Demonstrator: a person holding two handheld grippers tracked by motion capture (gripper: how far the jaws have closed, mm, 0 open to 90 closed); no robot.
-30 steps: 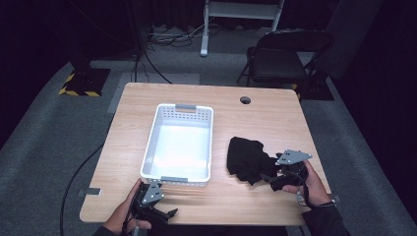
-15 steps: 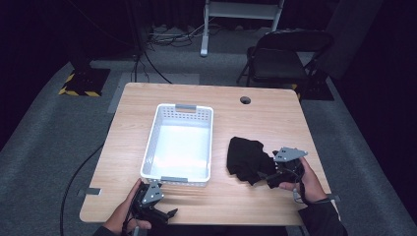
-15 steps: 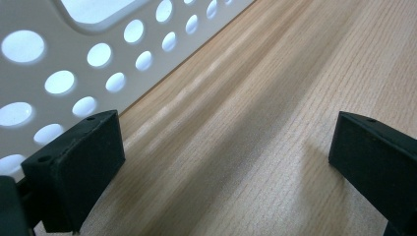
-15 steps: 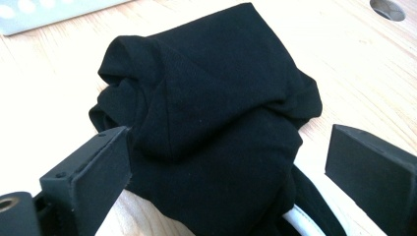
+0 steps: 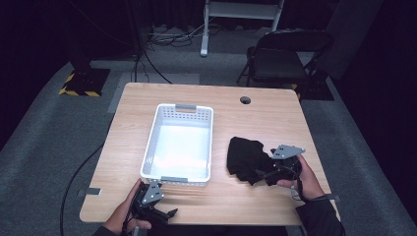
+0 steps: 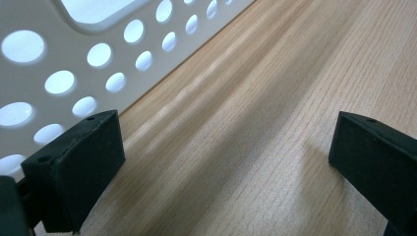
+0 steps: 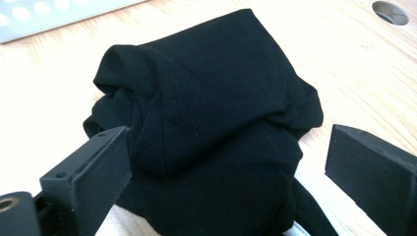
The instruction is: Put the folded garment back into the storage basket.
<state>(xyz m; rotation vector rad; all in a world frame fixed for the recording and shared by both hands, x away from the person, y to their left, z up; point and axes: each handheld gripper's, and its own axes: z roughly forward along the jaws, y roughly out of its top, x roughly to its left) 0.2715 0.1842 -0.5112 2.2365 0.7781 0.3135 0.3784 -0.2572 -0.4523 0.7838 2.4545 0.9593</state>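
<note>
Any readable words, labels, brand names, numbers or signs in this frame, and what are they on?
No readable text in any view.
White perforated plastic basket: no label showing.
Crumpled black cloth: no tag or print showing.
Light wooden table: bare wood grain, no markings.
Yellow-and-black hazard stripes on the black floor base: a warning pattern, no words.
Left tool and right tool, both open: no lettering on the black jaws.

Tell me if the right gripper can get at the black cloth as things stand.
Probably yes. The right gripper is open, its jaws standing either side of the black cloth, which lies bunched on the table with nothing between them.
</note>
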